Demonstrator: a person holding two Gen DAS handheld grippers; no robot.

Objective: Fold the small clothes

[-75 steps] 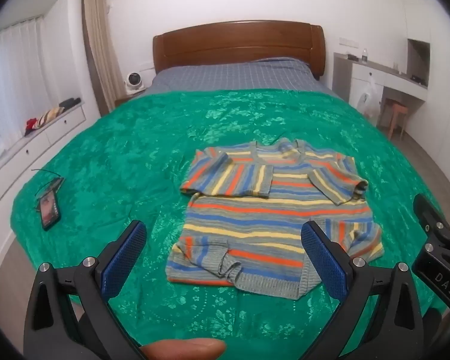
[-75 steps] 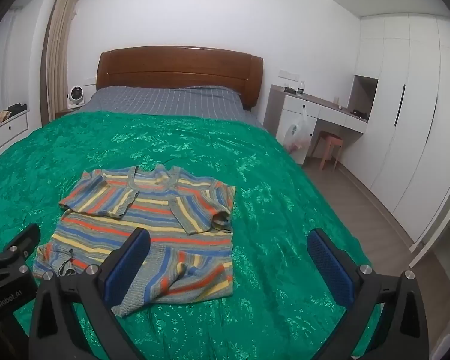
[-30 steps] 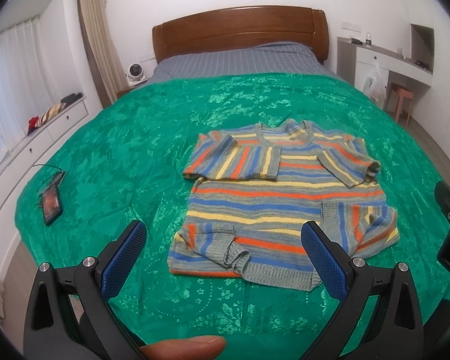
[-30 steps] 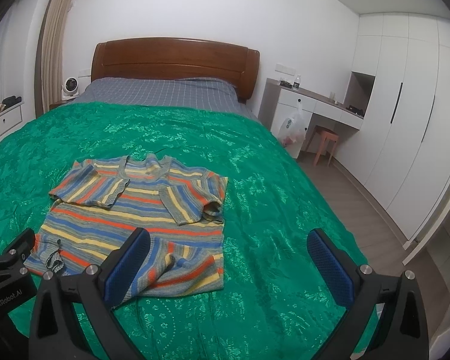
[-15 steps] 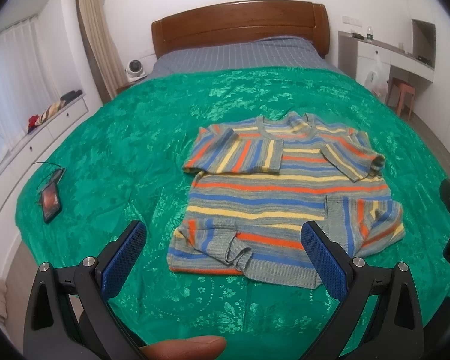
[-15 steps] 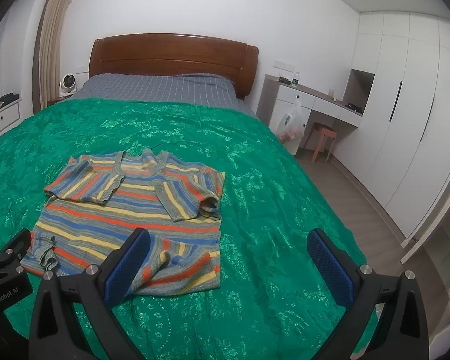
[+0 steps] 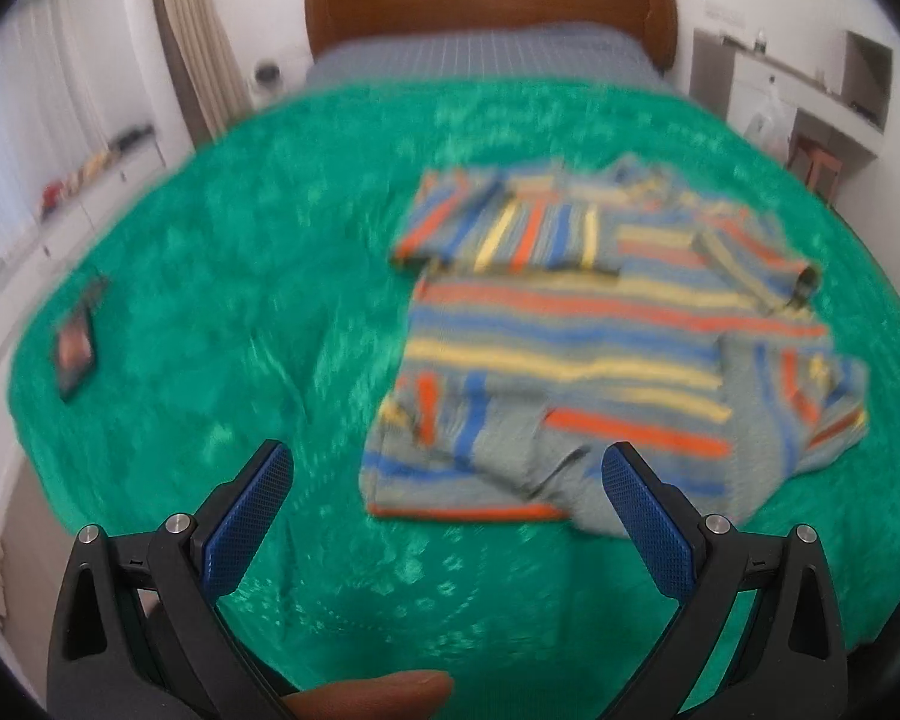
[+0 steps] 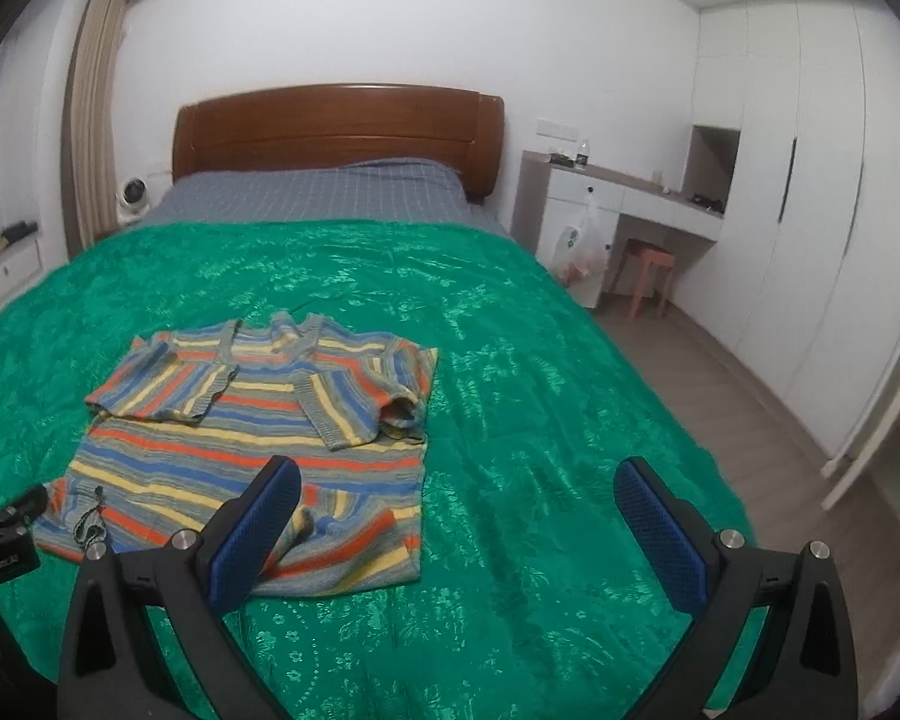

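Observation:
A small striped sweater [image 7: 588, 336] in grey, blue, orange and yellow lies flat on the green bedspread [image 7: 258, 312], both sleeves folded across the chest and its hem rumpled. My left gripper [image 7: 447, 480] is open, hovering above the hem's near left corner, nothing between its blue pads. The left wrist view is blurred by motion. From the right wrist the sweater [image 8: 252, 420] lies ahead to the left. My right gripper [image 8: 459, 492] is open and empty, its left finger over the hem's near right corner. The left gripper's tip [image 8: 6, 534] shows at that view's left edge.
A dark tablet or phone [image 7: 77, 348] lies on the bedspread's left side. The wooden headboard [image 8: 336, 126] and grey sheet are at the far end. A white desk [image 8: 636, 198], orange stool [image 8: 645, 276] and wardrobes [image 8: 810, 210] stand right of the bed. A person's finger [image 7: 378, 693] shows below.
Both grippers have moved forward and down toward the sweater's hem, which now looks larger. The left view has become blurred with motion. Both stay open.

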